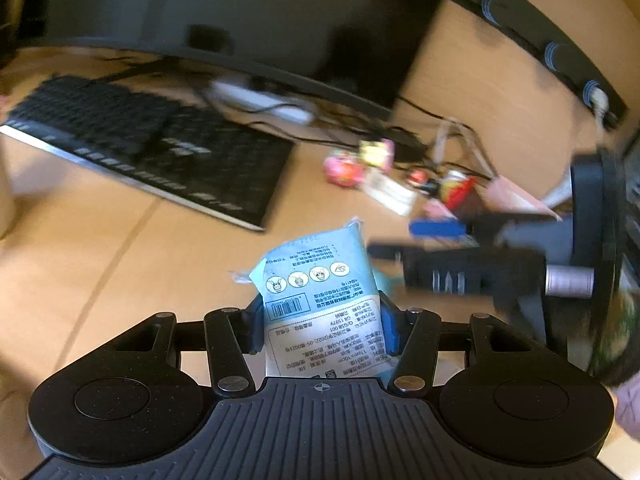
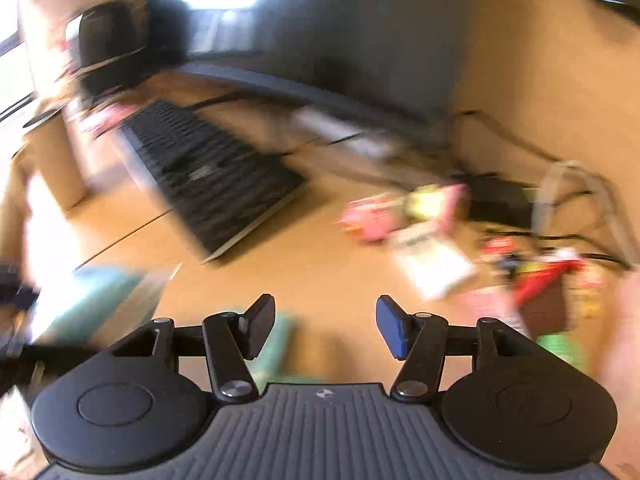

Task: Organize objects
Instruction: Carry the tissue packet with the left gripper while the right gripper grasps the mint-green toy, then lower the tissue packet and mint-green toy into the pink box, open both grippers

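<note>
My left gripper [image 1: 320, 320] is shut on a light blue and white printed packet [image 1: 316, 276] and holds it upright above the wooden desk [image 1: 120, 248]. The right gripper shows in the left wrist view [image 1: 384, 240] at the right, level with the packet. In its own view my right gripper [image 2: 324, 324] is open and empty above the desk [image 2: 320, 272]. A blurred teal packet [image 2: 92, 300] lies at its lower left. A pile of small items lies to the right: a pink packet [image 2: 372, 216], a white card [image 2: 432, 260] and a red packet [image 2: 540, 276].
A black keyboard [image 1: 132, 144] lies on the desk in front of a dark monitor [image 1: 224, 12]. A white power strip [image 1: 260, 100] and black cables [image 1: 360, 132] lie behind it. A black desk-edge rail [image 1: 552, 52] runs at the upper right. Both views are motion-blurred.
</note>
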The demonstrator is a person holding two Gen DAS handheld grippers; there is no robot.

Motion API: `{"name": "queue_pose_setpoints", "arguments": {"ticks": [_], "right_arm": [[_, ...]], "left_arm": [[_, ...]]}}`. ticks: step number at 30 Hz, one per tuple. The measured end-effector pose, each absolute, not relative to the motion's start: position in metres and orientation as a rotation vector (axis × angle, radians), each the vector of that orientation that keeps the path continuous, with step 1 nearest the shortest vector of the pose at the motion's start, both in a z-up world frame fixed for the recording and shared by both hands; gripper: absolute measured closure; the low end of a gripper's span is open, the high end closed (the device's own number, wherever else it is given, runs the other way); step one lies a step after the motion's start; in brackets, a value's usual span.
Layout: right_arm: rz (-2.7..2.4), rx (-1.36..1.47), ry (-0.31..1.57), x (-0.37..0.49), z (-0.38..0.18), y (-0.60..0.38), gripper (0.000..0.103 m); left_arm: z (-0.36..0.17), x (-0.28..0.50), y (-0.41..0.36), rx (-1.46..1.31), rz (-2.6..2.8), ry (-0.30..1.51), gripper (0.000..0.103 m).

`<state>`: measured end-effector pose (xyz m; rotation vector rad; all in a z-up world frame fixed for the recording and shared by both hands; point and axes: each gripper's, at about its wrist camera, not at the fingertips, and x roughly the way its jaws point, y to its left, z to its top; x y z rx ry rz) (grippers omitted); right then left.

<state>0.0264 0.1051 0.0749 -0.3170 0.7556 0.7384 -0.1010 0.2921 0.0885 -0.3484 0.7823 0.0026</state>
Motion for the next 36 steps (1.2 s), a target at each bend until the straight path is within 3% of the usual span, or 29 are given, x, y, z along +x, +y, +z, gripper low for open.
{"name": "queue_pose_setpoints", "arguments": {"ticks": [2, 4, 6, 8, 18, 28, 36], "right_arm": [[0.774, -0.358, 0.772, 0.016, 0.06, 0.122, 0.05], [0.766, -0.392, 0.794, 0.012, 0.046, 0.135, 0.065], [0.756, -0.392, 0.836, 0.013, 0.039, 0.137, 0.088], [0.748, -0.398, 0.84, 0.009, 0.041, 0.13, 0.092], [0.487, -0.398, 0.813, -0.05, 0.086, 0.0, 0.092], [0.191, -0.212, 0.72, -0.104, 0.119, -0.128, 0.092], [0.094, -0.125, 0.683, -0.107, 0.118, -0.181, 0.092]], "left_arm": [[0.089, -0.104, 0.301, -0.347, 0.037, 0.78, 0.046], [0.091, -0.105, 0.305, -0.346, 0.046, 0.779, 0.046], [0.091, -0.105, 0.303, -0.343, 0.038, 0.78, 0.046], [0.092, -0.104, 0.296, -0.33, 0.014, 0.787, 0.046], [0.092, -0.061, 0.203, -0.215, -0.265, 0.822, 0.046], [0.148, 0.056, 0.033, -0.101, -0.542, 0.528, 0.045], [0.076, 0.136, -0.067, 0.011, -0.383, 0.681, 0.044]]}}
